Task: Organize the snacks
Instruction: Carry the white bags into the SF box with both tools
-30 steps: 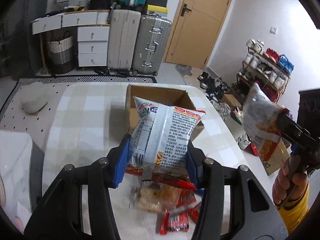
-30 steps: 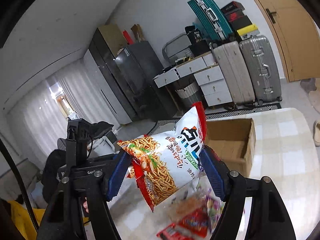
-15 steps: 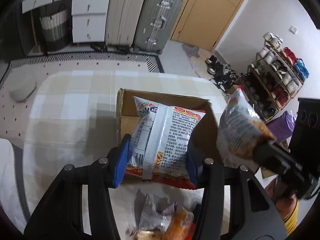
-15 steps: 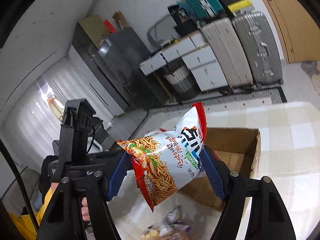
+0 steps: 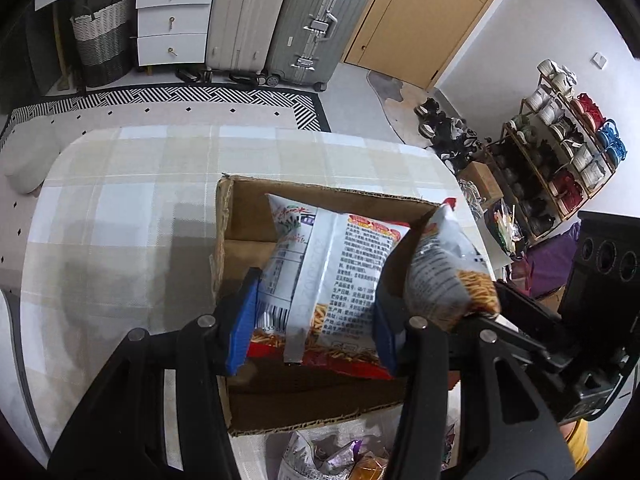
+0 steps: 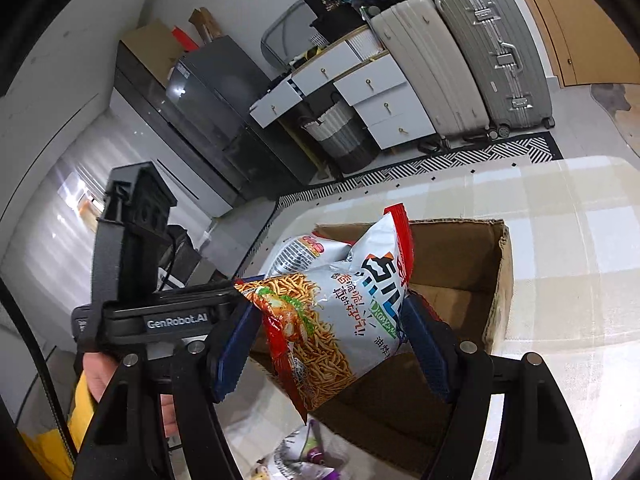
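Tabletop [image 5: 120,208], checked cloth; carries cardboard box [image 5: 224,248], open-topped. Left tool [image 5: 312,320] clamped on noodle packet [image 5: 332,272] above box. Right tool [image 6: 332,344] clamped on second noodle packet [image 6: 340,320] above box. Loose snacks [image 5: 340,456] just beside box's near wall

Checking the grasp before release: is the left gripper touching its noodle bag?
Touching. The left wrist view shows both blue pads of the left gripper pressed against the noodle bag's sides.
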Demonstrator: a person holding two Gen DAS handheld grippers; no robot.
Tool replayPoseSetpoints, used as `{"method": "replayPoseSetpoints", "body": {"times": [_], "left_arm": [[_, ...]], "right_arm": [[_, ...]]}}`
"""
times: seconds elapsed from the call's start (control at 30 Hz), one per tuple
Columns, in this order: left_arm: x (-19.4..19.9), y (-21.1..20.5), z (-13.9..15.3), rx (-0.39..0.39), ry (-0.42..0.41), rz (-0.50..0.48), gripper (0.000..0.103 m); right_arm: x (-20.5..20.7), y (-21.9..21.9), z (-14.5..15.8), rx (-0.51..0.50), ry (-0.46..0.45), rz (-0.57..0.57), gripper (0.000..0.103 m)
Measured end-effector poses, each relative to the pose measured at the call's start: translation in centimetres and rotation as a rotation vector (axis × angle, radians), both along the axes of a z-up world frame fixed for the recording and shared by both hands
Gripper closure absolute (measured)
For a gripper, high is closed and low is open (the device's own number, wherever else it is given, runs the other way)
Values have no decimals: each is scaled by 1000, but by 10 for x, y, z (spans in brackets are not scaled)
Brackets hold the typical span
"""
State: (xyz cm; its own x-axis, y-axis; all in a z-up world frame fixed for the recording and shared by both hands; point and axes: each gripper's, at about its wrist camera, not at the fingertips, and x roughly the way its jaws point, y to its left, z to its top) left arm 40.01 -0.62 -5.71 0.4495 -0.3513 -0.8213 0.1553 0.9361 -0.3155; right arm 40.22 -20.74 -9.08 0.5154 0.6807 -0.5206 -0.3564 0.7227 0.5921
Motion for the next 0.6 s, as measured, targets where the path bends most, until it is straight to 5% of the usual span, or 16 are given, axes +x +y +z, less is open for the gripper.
{"method": "replayPoseSetpoints", "body": {"times": [0.6], "left_arm": [[11,-10,-26,-1,71,5,56]], "right_arm": [[2,-2,-8,-2,43,-16,29]]}}
